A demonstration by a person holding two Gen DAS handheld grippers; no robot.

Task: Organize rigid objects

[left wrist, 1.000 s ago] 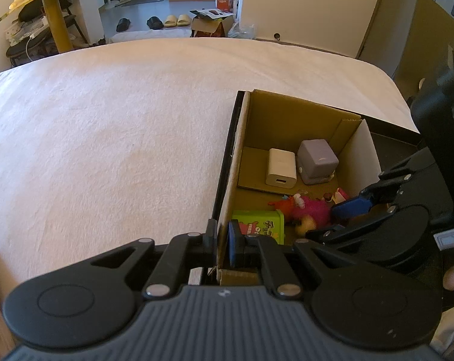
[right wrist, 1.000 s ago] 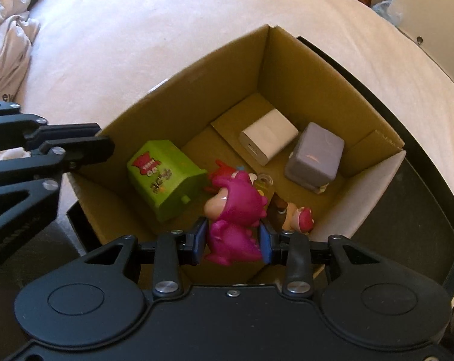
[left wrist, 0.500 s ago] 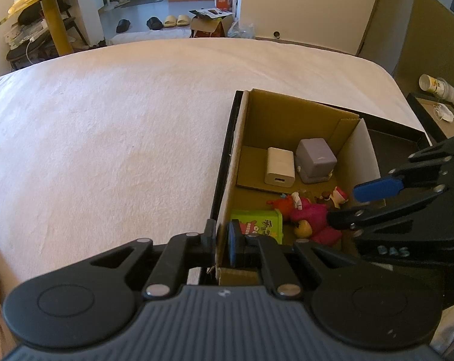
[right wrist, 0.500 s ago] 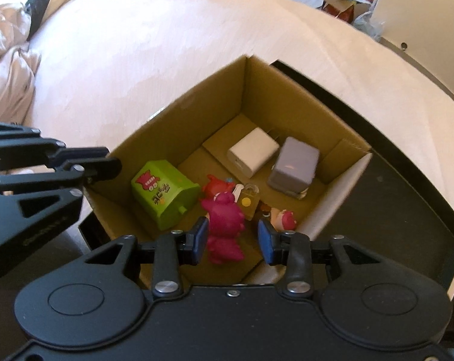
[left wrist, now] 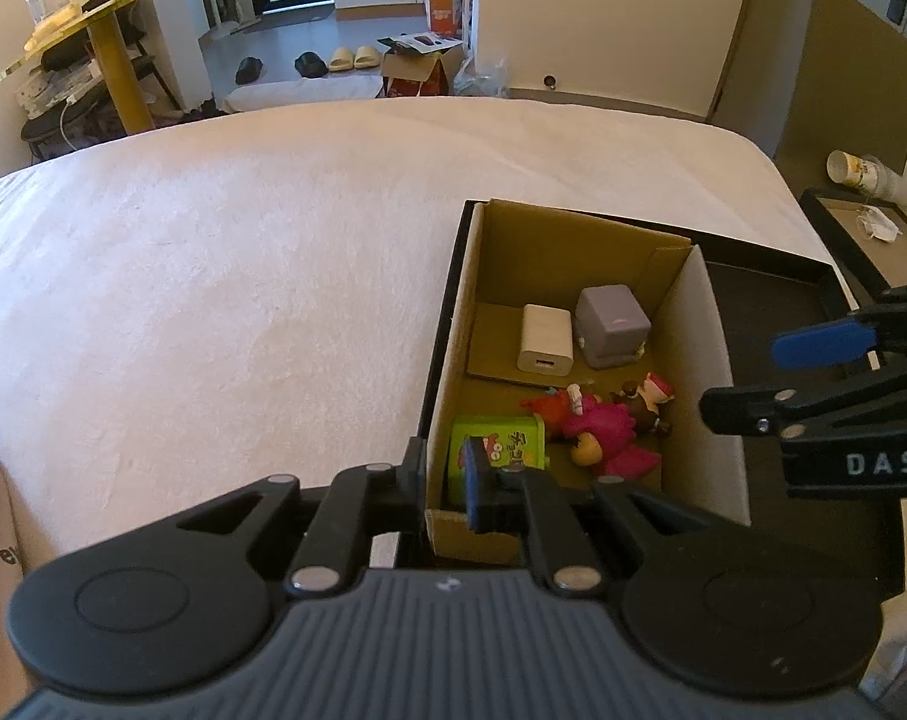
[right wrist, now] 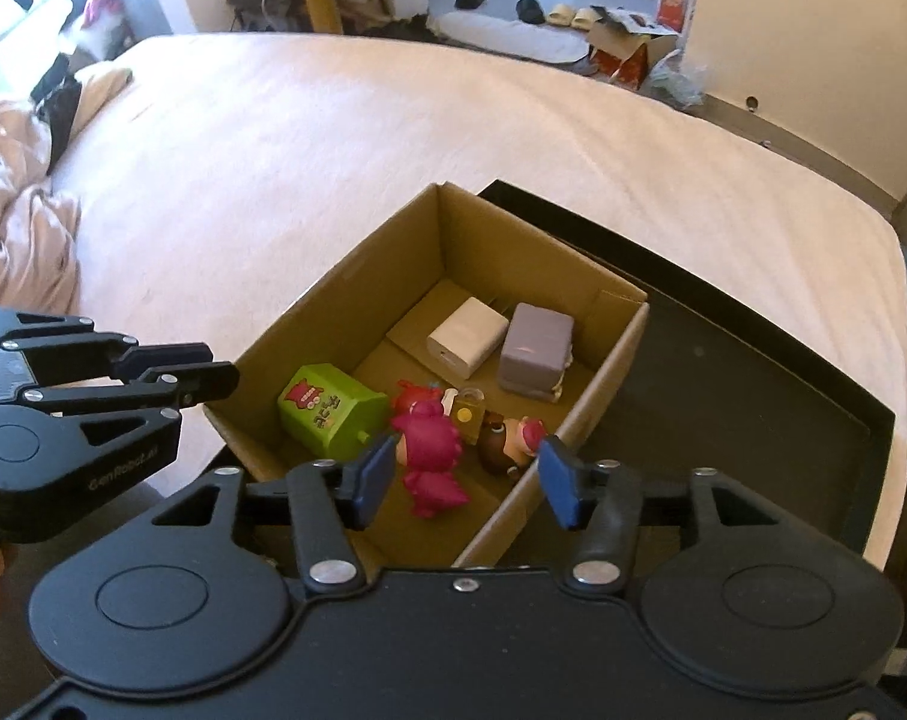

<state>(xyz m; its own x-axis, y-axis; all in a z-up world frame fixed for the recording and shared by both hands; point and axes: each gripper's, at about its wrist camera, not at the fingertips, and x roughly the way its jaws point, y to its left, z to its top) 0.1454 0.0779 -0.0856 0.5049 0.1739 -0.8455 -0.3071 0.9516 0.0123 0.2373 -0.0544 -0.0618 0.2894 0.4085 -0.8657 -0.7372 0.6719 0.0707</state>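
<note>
6 things lie in the cardboard box [right wrist: 333, 300] that I can make out. At the far end, a white charger block [right wrist: 466, 337] and a grey cube [right wrist: 534, 351] sit side by side on a loose cardboard flap. Nearer me a green box with a red cartoon face [right wrist: 327, 411] lies tipped on its side by the left wall. Beside it the pink dinosaur figure [right wrist: 430, 456] lies on the box floor, touching a red toy [right wrist: 410, 399] and close to a small brown-and-pink figure [right wrist: 510, 438]. A small yellow-faced piece [right wrist: 468, 415] sits among them; I cannot tell what it is.

The box stands inside a shallow black tray [right wrist: 753, 396] on the pale bedspread [left wrist: 213, 300].

My right gripper [right wrist: 465, 480] hangs above the near end of the box, its blue pads spread wide with nothing between them; the dinosaur lies below the gap, apart from both pads. My left gripper [left wrist: 444, 480] straddles the near left corner of the box, 1 finger outside the wall and 1 inside, pinching the cardboard.

From the left wrist view, the gripper body hides the near end of the box, and the green box is partly covered by the inner finger. The tray's right side is cut off by the right gripper there.
</note>
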